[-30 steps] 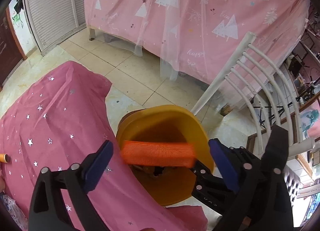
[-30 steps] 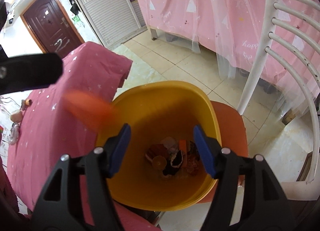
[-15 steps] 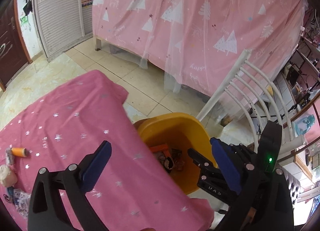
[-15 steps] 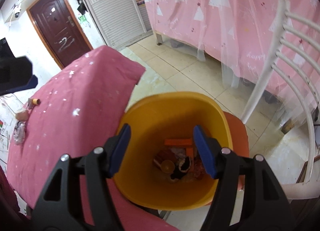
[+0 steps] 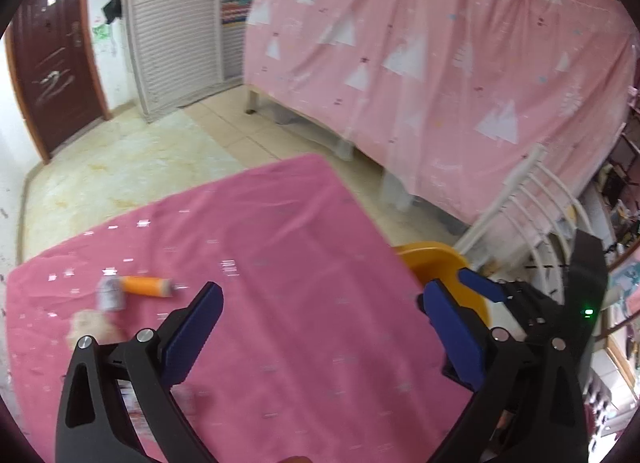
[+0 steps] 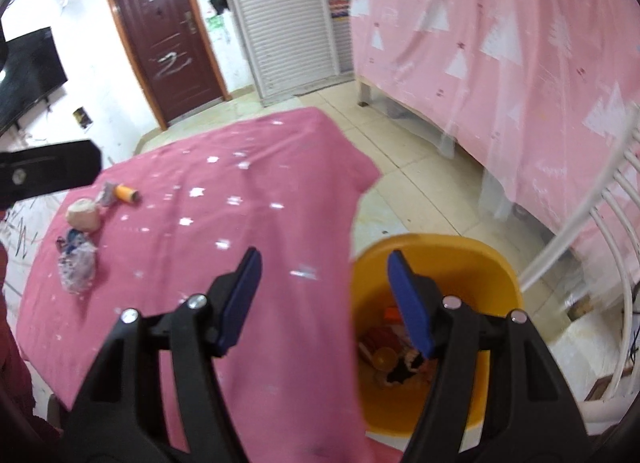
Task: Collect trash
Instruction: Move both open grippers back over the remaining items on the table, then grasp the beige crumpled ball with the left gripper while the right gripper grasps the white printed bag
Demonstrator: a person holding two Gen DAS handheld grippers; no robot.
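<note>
Two black claws with blue pads, the left gripper [image 5: 320,327] and the right gripper [image 6: 324,299], hang wide apart, grasping nothing. Below the right one sits a yellow plastic bin [image 6: 492,263] with trash inside. Farther off, an orange tube [image 6: 126,193] lies on the pink starry cloth [image 6: 240,203].

no text, labels or numbers legible

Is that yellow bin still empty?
No, the right wrist view shows several scraps lying at the bottom of the yellow bin, seen between the open fingers of the right gripper.
</note>
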